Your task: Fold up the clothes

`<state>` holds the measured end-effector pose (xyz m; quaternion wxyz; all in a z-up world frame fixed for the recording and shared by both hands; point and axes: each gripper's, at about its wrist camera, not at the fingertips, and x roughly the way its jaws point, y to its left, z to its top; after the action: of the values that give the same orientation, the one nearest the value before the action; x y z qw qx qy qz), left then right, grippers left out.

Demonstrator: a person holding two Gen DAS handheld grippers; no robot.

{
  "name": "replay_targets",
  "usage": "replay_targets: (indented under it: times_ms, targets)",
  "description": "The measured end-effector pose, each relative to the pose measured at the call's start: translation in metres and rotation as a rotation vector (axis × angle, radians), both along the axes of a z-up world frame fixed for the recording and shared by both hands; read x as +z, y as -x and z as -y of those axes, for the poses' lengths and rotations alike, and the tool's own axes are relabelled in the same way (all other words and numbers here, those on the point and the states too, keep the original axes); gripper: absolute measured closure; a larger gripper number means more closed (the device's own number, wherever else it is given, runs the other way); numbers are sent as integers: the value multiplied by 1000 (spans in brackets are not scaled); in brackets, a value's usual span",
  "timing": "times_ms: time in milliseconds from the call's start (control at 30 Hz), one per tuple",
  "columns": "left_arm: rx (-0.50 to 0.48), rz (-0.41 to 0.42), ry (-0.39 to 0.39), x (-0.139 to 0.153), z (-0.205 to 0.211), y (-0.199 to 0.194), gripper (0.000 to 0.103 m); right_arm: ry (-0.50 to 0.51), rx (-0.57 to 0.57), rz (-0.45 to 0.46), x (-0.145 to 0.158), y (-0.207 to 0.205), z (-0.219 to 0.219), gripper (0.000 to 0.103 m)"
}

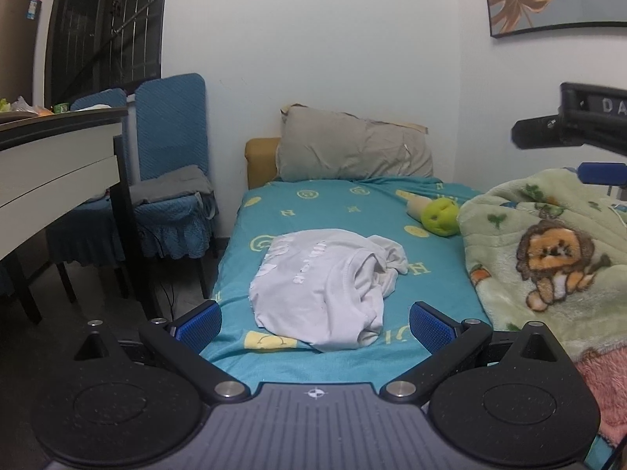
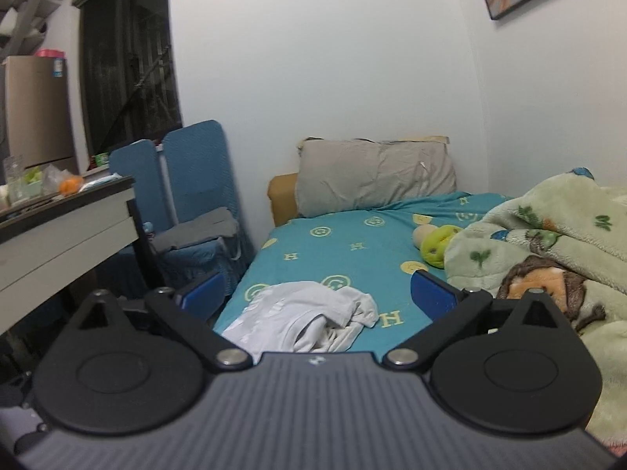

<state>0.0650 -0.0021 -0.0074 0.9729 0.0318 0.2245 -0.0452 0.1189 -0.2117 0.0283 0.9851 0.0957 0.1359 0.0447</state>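
The left tool [image 1: 315,325] is wide open and holds nothing. The white shirt [image 1: 325,286] lies in a crumpled heap on the blue bed sheet [image 1: 313,207], just ahead of it, between its two blue pads. The right tool [image 2: 317,293] is wide open too (nothing in it), and the shirt sits just below and ahead of it. A green blanket [image 1: 548,243] is off to the right of both tools.
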Motion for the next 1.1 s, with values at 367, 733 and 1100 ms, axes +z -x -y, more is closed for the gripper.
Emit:
replay_targets:
  times_ms: [367, 733, 1100]
  targets:
    - [-137, -125, -135, -37, 46, -95, 6, -128, -94, -159, -29, -19, 58, 0]
    - [-289, -151, -383, -130, 86, -166, 36, -341, -186, -249, -71, -40, 128, 0]
    - [-244, -45, -252, -129, 45, -162, 97, -266, -89, -356, -106, -83, 105, 0]
